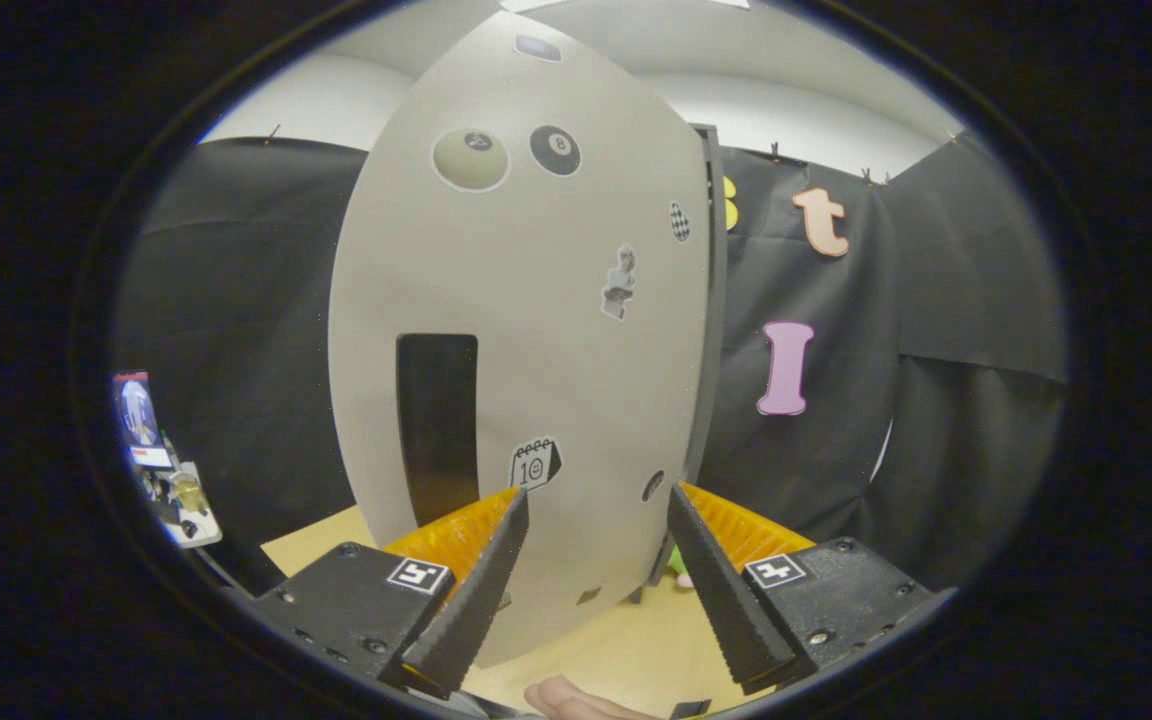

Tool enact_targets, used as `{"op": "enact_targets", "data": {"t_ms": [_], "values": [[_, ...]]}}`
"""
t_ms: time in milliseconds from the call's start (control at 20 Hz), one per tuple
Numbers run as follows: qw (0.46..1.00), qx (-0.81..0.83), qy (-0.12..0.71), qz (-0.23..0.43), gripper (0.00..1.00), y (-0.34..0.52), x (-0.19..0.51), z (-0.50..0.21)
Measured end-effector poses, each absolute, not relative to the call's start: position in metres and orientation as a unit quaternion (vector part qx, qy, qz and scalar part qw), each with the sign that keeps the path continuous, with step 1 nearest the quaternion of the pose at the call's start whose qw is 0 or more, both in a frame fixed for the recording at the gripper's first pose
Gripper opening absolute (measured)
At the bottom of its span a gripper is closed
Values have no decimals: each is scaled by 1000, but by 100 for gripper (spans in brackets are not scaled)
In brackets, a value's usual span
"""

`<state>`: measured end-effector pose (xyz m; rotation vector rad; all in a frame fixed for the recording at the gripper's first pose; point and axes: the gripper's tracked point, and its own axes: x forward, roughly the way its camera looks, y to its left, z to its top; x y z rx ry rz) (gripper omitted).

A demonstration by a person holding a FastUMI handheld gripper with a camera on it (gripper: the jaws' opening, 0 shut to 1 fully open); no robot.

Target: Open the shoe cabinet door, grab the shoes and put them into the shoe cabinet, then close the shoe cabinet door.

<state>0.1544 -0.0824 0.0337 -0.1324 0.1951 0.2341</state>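
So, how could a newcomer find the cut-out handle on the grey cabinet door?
Start at the grey sticker-covered cabinet door ahead of the open gripper. Its tall dark rectangular handle slot sits low, just above one finger. Unlike the stickers, it is a hole.

Light wooden floor (626, 640) carries grey shoe cabinet (516, 330), standing upright, door face toward gripper (596, 510). Gripper fingers spread apart, nothing between, cabinet just ahead. Small green-pink thing (681, 572) on floor at cabinet's foot, unidentifiable.

grey stickered shoe cabinet door (526, 330) stands upright, with a dark handle slot (436, 425)
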Motion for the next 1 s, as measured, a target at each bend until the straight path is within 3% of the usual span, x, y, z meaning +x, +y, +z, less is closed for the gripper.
{"op": "enact_targets", "data": {"t_ms": [500, 1000], "values": [[994, -22, 82, 73, 93, 34, 238, 7], [995, -15, 68, 64, 93, 36, 238, -16]]}}
